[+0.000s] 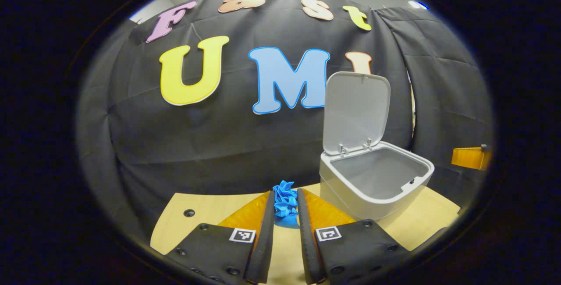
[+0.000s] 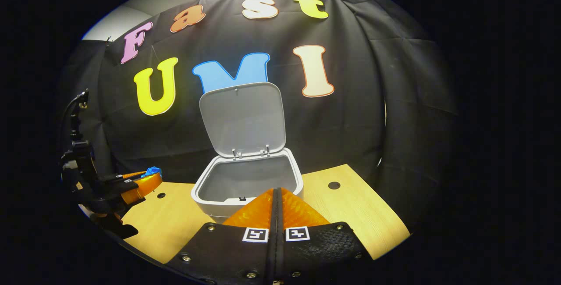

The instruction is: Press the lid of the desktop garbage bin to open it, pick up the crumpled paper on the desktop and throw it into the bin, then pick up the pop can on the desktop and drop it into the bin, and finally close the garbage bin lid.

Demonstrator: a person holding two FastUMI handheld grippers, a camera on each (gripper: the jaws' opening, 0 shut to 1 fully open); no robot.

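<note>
Left gripper (image 1: 285, 208) closed on the blue crumpled paper (image 1: 285, 201), one finger pressing each side, the wad lifted above the wooden desktop (image 1: 206, 215), its shadow on the wood below. Just right of it in the left gripper view, the grey desktop garbage bin (image 1: 372, 188), lid (image 1: 356, 112) swung upright against the black cloth wall (image 1: 197, 136), inside bare. Right gripper (image 2: 277, 197) with fingers pressed flat together, nothing between them, tips just before the bin's front rim (image 2: 245, 199). In the right gripper view, far left, the left gripper again (image 2: 140, 182), blue paper (image 2: 152, 171) at its tips, well apart from the bin. Small round holes in the desktop (image 2: 334, 185)
</note>
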